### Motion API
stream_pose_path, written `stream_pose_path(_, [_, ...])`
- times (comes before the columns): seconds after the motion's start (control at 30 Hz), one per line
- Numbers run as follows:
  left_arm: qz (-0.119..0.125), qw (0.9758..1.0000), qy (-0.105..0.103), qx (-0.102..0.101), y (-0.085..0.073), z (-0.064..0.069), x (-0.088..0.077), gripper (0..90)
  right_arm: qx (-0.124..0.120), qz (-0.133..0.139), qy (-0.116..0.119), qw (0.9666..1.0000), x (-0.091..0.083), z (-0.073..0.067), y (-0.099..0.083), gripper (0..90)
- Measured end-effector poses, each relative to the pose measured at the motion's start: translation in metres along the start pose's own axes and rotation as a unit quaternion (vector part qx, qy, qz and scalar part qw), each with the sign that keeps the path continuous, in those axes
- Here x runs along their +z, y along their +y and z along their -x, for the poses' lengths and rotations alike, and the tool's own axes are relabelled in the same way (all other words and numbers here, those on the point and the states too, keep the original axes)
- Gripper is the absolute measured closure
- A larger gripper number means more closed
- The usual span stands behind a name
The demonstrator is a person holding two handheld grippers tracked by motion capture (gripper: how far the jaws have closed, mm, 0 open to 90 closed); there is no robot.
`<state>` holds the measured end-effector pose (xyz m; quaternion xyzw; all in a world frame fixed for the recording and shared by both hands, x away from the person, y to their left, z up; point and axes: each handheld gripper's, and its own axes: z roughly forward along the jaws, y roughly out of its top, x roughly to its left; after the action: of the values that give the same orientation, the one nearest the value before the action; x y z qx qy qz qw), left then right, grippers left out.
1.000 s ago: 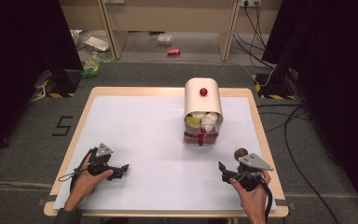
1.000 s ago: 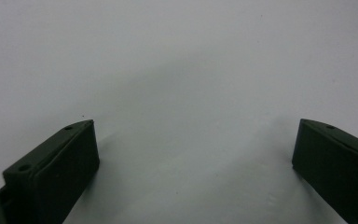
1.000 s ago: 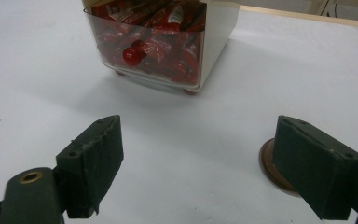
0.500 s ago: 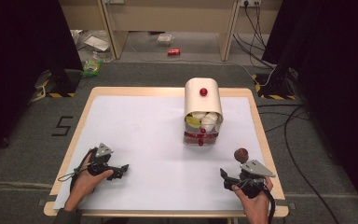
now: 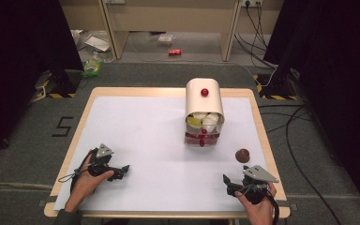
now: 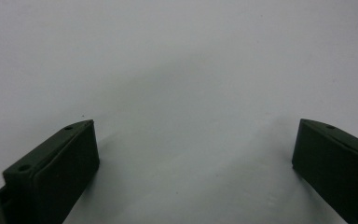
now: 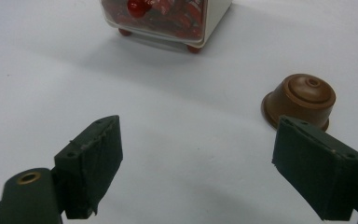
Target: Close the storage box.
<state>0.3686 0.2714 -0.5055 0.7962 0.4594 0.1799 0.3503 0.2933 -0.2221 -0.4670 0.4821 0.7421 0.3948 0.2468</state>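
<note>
A person is sitting at the near side of a white table [image 5: 136, 140] and is holding a gripper in each hand.

The right gripper [image 5: 227, 180] is resting low at the near right corner of the table. Its jaws are standing wide apart, and nothing is between them. In the right gripper view [image 7: 196, 163] the white table is showing in the gap.

A little brown capsule [image 5: 242, 154] is sitting on the table, upside down like a small dome. It is lying just beyond the right gripper, a bit to the right, and nothing is touching it. In the right gripper view the brown capsule [image 7: 300, 99] is peeking out just behind the right-hand jaw.

Farther away, near the middle of the far side, a cream dispenser [image 5: 204, 101] is standing. It has a red knob on top. Its open front is showing white and yellow capsules, and a clear drawer with red things is sitting at the bottom. In the right gripper view the bottom of the cream dispenser [image 7: 214, 14] is showing at the far edge, well apart from the gripper.

The left gripper [image 5: 124, 170] is lying at the near left part of the table. Its jaws are wide apart too, and they are holding nothing. In the left gripper view [image 6: 193, 154] bare white table is lying between them.
</note>
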Motion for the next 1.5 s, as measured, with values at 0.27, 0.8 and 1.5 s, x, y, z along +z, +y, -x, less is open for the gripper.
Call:
stream_pose_path(0.27, [0.0, 1.0, 0.0, 0.0, 0.0, 0.0, 0.0, 0.0, 0.004, -0.007, 0.001, 1.0, -0.007, 0.001, -0.008, 16.0])
stream_pose_path(0.8, [0.0, 1.0, 0.0, 0.001, 0.0, 0.0, 0.0, 0.0, 0.006, -0.018, -0.002, 0.9998, -0.019, 0.006, -0.024, 15.9])
stream_pose_path(1.5, [0.0, 1.0, 0.0, 0.0, 0.0, 0.0, 0.0, 0.0, 0.001, -0.042, -0.003, 0.9991, -0.028, 0.011, -0.038, 16.0])
